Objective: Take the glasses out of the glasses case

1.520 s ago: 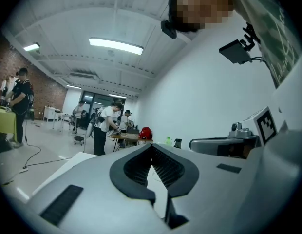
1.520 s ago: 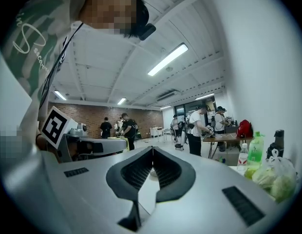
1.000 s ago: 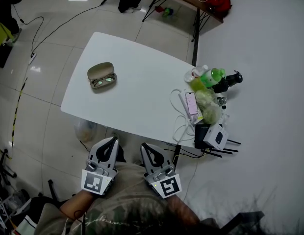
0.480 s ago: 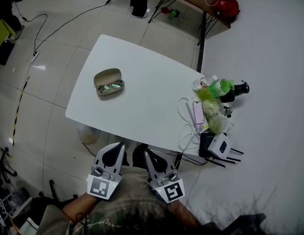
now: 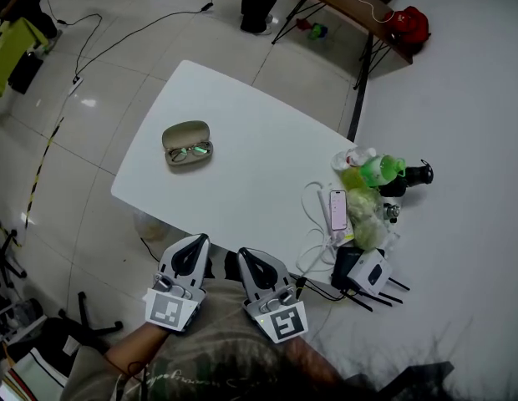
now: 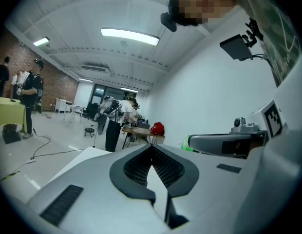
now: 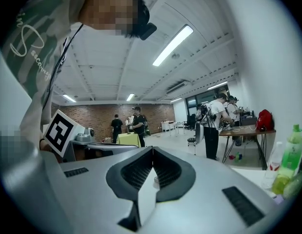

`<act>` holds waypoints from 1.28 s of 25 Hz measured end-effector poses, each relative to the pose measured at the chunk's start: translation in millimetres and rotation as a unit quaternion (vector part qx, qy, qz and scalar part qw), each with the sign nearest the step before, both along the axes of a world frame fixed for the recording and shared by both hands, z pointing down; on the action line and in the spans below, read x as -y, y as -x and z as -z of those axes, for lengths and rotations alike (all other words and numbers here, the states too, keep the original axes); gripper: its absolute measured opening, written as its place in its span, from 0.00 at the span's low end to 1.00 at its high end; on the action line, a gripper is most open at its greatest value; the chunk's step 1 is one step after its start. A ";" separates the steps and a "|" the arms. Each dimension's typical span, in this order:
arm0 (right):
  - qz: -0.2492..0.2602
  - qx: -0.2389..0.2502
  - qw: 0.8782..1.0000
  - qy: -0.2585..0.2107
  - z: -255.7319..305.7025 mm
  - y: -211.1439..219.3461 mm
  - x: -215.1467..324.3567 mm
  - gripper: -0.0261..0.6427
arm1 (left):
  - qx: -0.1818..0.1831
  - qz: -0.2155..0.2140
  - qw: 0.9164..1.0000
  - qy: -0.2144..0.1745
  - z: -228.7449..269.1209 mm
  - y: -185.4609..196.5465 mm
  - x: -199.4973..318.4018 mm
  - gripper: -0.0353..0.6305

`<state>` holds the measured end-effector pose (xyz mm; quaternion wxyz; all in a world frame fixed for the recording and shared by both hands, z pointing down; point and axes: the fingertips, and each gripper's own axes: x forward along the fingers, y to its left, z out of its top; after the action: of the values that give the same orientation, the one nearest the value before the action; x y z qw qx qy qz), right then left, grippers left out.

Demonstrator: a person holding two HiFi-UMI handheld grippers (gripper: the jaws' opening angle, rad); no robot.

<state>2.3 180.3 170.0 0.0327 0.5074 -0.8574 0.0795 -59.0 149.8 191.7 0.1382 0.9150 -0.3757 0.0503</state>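
Left tool and right tool both closed, empty; glasses in open glasses case

Beige glasses case, white table.

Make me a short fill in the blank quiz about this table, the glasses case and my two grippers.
1. The case on the table is ___, with the glasses in it.
2. The left gripper and right gripper both have their jaws ___, with nothing between them.
3. The bottle just past the phone is ___ in colour.
Missing words: open; shut; green.
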 end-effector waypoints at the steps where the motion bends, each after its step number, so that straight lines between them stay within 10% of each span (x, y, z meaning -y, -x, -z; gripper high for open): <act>1: 0.002 0.004 1.000 0.003 -1.6 -6.8 3.2 0.06 | 0.002 0.006 1.000 -0.001 0.3 -4.9 2.1 0.06; 11: 0.051 0.014 0.999 0.012 -14.2 -40.6 17.6 0.06 | 0.037 0.062 0.997 -0.005 -0.6 -47.8 2.4 0.06; 32: 0.028 -0.035 0.996 0.077 -46.4 -31.5 80.7 0.06 | 0.020 0.028 0.999 0.019 -18.9 -26.5 57.6 0.06</act>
<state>33.8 99.6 216.4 0.1038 0.4813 -0.8612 0.1263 -32.5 92.2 210.6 0.1493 0.9002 -0.4027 0.0716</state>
